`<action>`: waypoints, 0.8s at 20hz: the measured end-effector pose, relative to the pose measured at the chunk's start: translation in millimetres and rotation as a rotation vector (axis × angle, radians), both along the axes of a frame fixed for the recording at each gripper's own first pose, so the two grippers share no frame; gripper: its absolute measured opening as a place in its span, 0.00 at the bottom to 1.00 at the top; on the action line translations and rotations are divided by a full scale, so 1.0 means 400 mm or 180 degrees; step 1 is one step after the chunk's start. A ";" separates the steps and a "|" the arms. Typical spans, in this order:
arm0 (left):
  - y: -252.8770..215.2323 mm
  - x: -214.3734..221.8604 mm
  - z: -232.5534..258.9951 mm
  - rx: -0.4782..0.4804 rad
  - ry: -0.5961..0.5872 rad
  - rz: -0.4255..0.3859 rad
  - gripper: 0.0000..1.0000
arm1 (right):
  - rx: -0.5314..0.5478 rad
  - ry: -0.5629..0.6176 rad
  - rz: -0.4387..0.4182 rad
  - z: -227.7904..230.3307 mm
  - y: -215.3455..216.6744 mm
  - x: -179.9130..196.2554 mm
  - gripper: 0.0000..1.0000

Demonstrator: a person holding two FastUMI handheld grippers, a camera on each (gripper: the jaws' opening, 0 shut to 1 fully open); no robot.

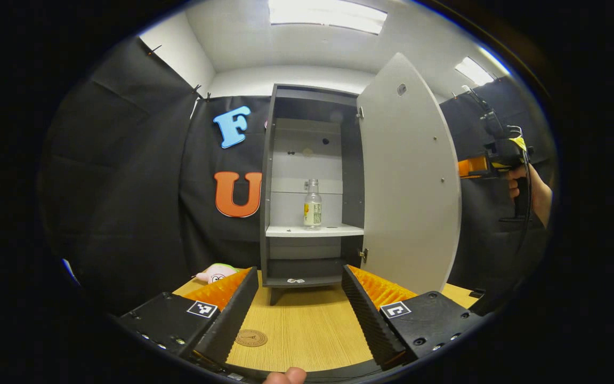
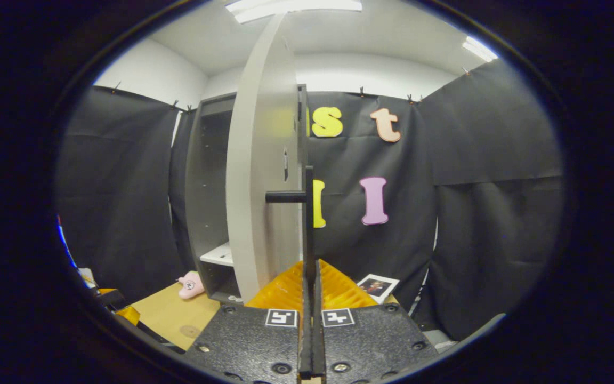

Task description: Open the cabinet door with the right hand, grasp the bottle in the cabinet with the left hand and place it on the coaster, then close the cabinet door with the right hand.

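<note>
The grey cabinet [image 1: 307,106] stands at the back of the wooden table with its door [image 1: 411,176] swung wide open. A clear bottle [image 1: 312,205] with a yellow and white label stands upright on the middle shelf [image 1: 333,231]. My left gripper [image 1: 299,298] is open, low over the table, well in front of the cabinet. A round brown coaster [image 1: 251,337] lies on the table beside its left finger. My right gripper [image 2: 310,272] is shut on the door's thin vertical handle [image 2: 309,213]. Past the door's outer edge a hand holds the right gripper [image 1: 472,166].
A pink plush toy [image 1: 215,273] lies left of the cabinet's foot. A printed card [image 2: 377,285] sits on the table [image 1: 307,325] near the right wall. The open door [image 2: 259,186] stands edge-on just left of my right gripper. The coaster [image 2: 190,331] lies on the table at lower left.
</note>
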State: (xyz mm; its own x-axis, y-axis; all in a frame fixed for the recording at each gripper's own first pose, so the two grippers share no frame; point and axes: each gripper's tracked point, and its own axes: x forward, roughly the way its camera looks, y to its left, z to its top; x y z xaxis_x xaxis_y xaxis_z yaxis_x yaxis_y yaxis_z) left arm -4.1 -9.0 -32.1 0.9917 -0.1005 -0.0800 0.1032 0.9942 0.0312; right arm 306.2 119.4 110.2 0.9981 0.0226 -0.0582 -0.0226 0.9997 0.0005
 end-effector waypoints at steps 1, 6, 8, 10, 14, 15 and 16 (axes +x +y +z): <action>0.001 0.006 -0.001 -0.0003 -0.0012 0.0007 0.95 | 0.0103 0.0032 0.0064 -0.001 0.019 0.006 0.04; 0.001 0.018 0.014 -0.0012 -0.0080 0.0023 0.95 | 0.0137 0.0017 0.0119 -0.001 0.026 0.005 0.04; 0.005 0.022 0.024 0.0015 -0.0143 0.0054 0.95 | 0.0174 -0.0013 0.0115 -0.001 0.030 -0.001 0.04; 0.009 0.023 0.026 0.0025 -0.0174 0.0098 0.95 | 0.0216 -0.0040 0.0164 0.004 0.037 0.005 0.04; 0.008 0.015 0.010 -0.0017 -0.0138 0.0117 0.95 | 0.0157 0.0013 0.0061 -0.010 0.031 0.017 0.04; 0.006 0.014 0.008 -0.0019 -0.0132 0.0115 0.95 | 0.0102 0.0012 0.0051 -0.010 0.025 0.015 0.04; 0.005 0.013 0.006 -0.0016 -0.0130 0.0109 0.95 | 0.0073 0.0011 0.0052 -0.011 0.024 0.010 0.04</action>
